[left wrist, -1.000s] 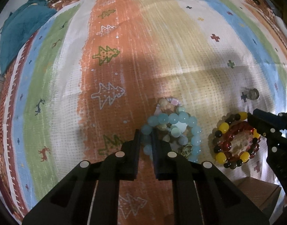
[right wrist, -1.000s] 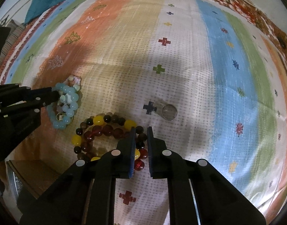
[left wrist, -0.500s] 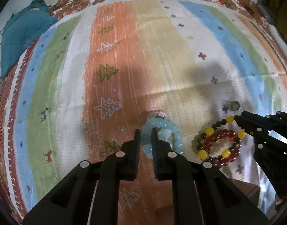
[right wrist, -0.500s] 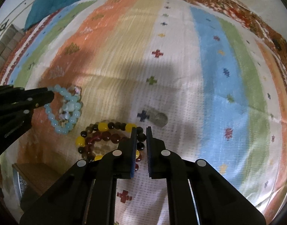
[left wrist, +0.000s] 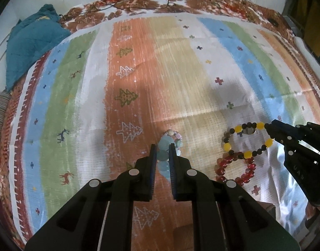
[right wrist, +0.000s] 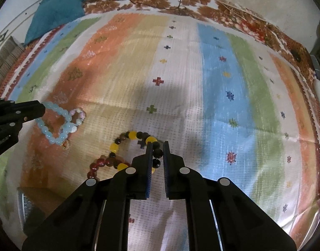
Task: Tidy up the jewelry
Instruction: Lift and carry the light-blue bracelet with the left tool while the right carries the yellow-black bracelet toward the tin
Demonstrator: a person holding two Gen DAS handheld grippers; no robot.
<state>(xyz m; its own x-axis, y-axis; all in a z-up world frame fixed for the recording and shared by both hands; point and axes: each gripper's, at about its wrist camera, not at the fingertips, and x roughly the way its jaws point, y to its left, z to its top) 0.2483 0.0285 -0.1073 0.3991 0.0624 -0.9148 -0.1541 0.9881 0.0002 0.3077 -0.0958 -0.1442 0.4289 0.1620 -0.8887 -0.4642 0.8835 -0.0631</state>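
Note:
My left gripper [left wrist: 161,154] is shut on a pale blue bead bracelet [left wrist: 164,156] and holds it above the striped cloth; a small pink-and-white bracelet [left wrist: 173,135] hangs from it. In the right wrist view the blue bracelet [right wrist: 53,121] dangles from the left gripper [right wrist: 42,109]. My right gripper [right wrist: 156,153] is shut on a yellow-and-black bead bracelet [right wrist: 135,138] and lifts it. A dark red bead bracelet [right wrist: 97,165] hangs with it. In the left wrist view the yellow-and-black bracelet [left wrist: 245,140] and the red bracelet [left wrist: 235,171] hang from the right gripper [left wrist: 268,126].
A striped patterned cloth [left wrist: 170,67] covers the surface. A teal blanket [left wrist: 32,41] lies at the far left corner. A brown box edge [right wrist: 34,196] shows at the lower left of the right wrist view. A small clear round piece sits behind the yellow-and-black bracelet [left wrist: 248,130].
Both grippers have risen from the cloth with their bracelets. The blue bracelet and the yellow-and-black bracelet now hang stretched from the closed jaws, dragging the pink and red bracelets along.

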